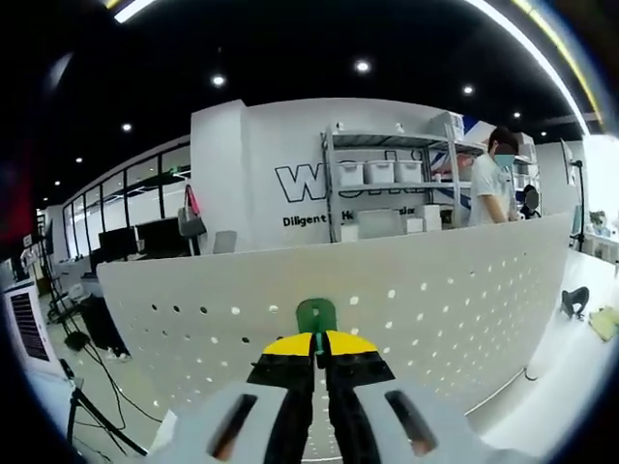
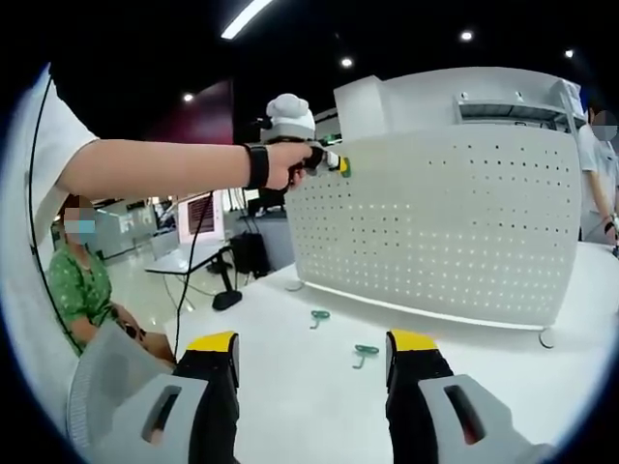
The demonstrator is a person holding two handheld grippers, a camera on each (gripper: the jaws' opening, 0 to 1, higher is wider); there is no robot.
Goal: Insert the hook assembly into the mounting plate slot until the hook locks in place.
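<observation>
In the left gripper view, the left gripper (image 1: 317, 350) is being held up against the white perforated mounting plate (image 1: 435, 309), its yellow-tipped jaws closed tight on a green hook (image 1: 315, 316). The hook is being pressed flat against the plate's face, near the plate's top edge.

In the right gripper view, the right gripper (image 2: 311, 356) is being held low over the white bench (image 2: 290, 387), its jaws spread wide with nothing between them. The same plate (image 2: 435, 222) is being seen standing upright on the bench. The left gripper (image 2: 334, 164) is being seen there in a person's hand (image 2: 285, 164), at the plate's upper left corner. 2 more green hooks are lying on the bench in front of the plate: a nearer hook (image 2: 365, 354) and a farther hook (image 2: 319, 316).
</observation>
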